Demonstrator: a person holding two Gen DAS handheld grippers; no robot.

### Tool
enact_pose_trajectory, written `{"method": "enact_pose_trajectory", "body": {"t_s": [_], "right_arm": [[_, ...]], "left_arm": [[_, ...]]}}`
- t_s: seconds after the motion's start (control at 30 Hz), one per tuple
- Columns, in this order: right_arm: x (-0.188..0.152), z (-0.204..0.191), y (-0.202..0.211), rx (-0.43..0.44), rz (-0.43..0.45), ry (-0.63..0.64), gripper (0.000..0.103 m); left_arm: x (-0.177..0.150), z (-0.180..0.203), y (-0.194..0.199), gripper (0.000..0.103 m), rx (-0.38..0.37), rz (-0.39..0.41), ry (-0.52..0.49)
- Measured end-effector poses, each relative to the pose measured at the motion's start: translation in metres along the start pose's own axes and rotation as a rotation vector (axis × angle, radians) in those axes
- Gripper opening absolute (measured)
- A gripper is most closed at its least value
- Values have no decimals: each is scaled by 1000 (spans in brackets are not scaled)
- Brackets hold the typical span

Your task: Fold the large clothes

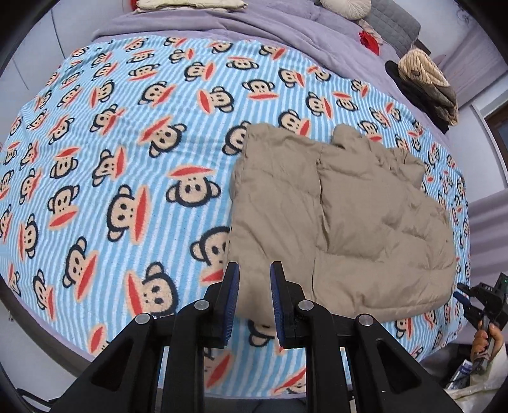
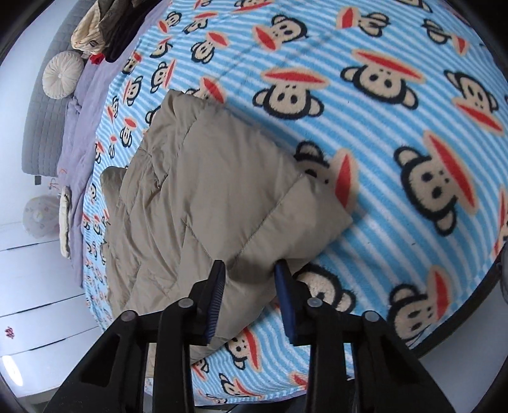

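Your folded tan quilted puffer jacket (image 1: pixel 343 222) lies on the blue-and-white striped fleece blanket with cartoon monkey faces (image 1: pixel 127 159), toward the near edge of the bed, with a purple bedsheet (image 1: pixel 254 22) showing beyond the blanket.

Your left gripper (image 1: pixel 254 301) hangs above the jacket's near left corner; its blue-padded jaws stand a narrow gap apart with nothing pinched between them, the cloth lying below.

Your right gripper (image 2: pixel 250 298) points down over the jacket's near end (image 2: pixel 206 190). Its jaws stand somewhat wider and hold nothing; the fabric beneath looks slack and free of the pads.

A pile of folded dark and beige clothes (image 1: pixel 425 85) sits at the far right of the bed.
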State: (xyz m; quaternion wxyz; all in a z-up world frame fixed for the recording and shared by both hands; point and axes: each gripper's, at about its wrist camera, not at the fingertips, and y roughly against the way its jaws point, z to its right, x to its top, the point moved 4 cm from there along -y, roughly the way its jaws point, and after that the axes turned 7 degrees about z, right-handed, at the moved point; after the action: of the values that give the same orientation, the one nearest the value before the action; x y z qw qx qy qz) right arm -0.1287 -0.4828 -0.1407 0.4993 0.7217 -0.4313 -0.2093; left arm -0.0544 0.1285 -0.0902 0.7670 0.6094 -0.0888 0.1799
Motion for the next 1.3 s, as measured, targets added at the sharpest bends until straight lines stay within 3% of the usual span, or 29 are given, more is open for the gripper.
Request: {"method": "enact_pose_trajectory", "body": {"t_s": [0.1, 0.17, 0.23, 0.33, 0.47, 0.77, 0.8, 0.87, 0.9, 0.93, 1.2, 1.3], "right_arm": [[1, 12, 18, -25, 65, 71, 26], [2, -4, 19, -21, 60, 116, 26], [-10, -12, 14, -17, 40, 155, 26], [-34, -20, 3, -25, -5, 196, 26], [-44, -23, -29, -106, -40, 239, 26], [-47, -31, -46, -194, -57, 307, 26], [-47, -34, -50, -203, -58, 311, 26], [-48, -39, -54, -223, -58, 325, 26], [-49, -42, -58, -233, -57, 333, 27], [-50, -44, -59, -243, -57, 342, 27], [-50, -64, -63, -299, -52, 355, 28], [-53, -80, -57, -275, -38, 372, 38]], "left_arm": [[13, 10, -13, 21, -14, 3, -26], [14, 23, -28, 21, -14, -14, -80], [13, 31, -50, 21, 16, -39, -111], [8, 25, -84, 21, 49, -94, -67], [0, 7, -117, 21, 147, -147, -63], [9, 7, -112, 21, 179, -125, -118], [9, 8, -112, 24, 179, -126, -120], [11, 11, -110, 57, 173, -112, -125], [13, 11, -108, 83, 177, -92, -128], [15, 13, -105, 94, 183, -72, -135], [24, 16, -100, 94, 157, -43, -144], [25, 17, -101, 94, 149, -44, -135]]}}
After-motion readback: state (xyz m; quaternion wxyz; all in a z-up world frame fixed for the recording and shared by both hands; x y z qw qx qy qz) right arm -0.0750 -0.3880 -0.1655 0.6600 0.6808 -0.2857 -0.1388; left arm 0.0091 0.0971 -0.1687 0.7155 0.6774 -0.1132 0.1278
